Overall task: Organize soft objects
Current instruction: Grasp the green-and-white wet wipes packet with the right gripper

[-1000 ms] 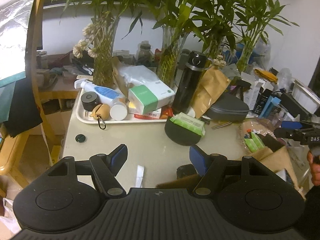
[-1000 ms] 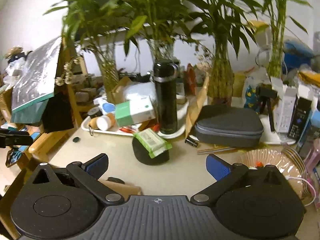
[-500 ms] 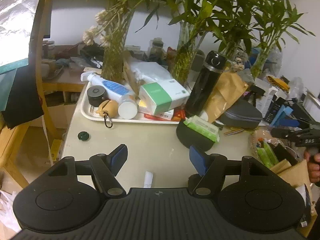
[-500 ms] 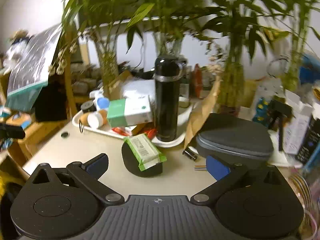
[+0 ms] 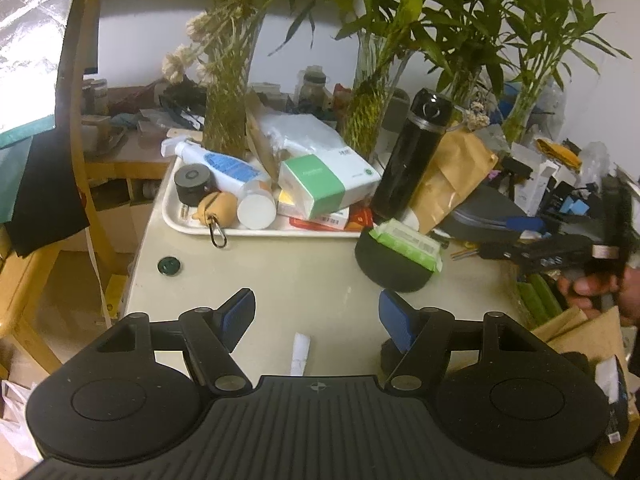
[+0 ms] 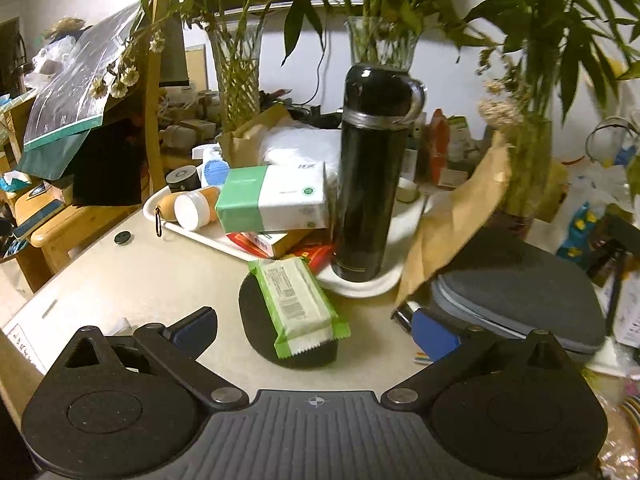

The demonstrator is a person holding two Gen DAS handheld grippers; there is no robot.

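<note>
1. Meanwhile, the left gripper (image 5: 318, 316) stood with its blue pads well apart and nothing between them, poised above the bare beige table (image 5: 288, 276).
2. The right gripper (image 6: 316, 330) was likewise spread wide and empty, its pads flanking but not touching the green wipes pack (image 6: 298, 302).
3. That soft pack lay atop a black oval pouch (image 6: 256, 320), just in front of the white tray (image 6: 360, 282).
4. On the tray stood a black flask (image 6: 370, 172), upright, beside a green-and-white tissue pack (image 6: 274, 198).
</note>
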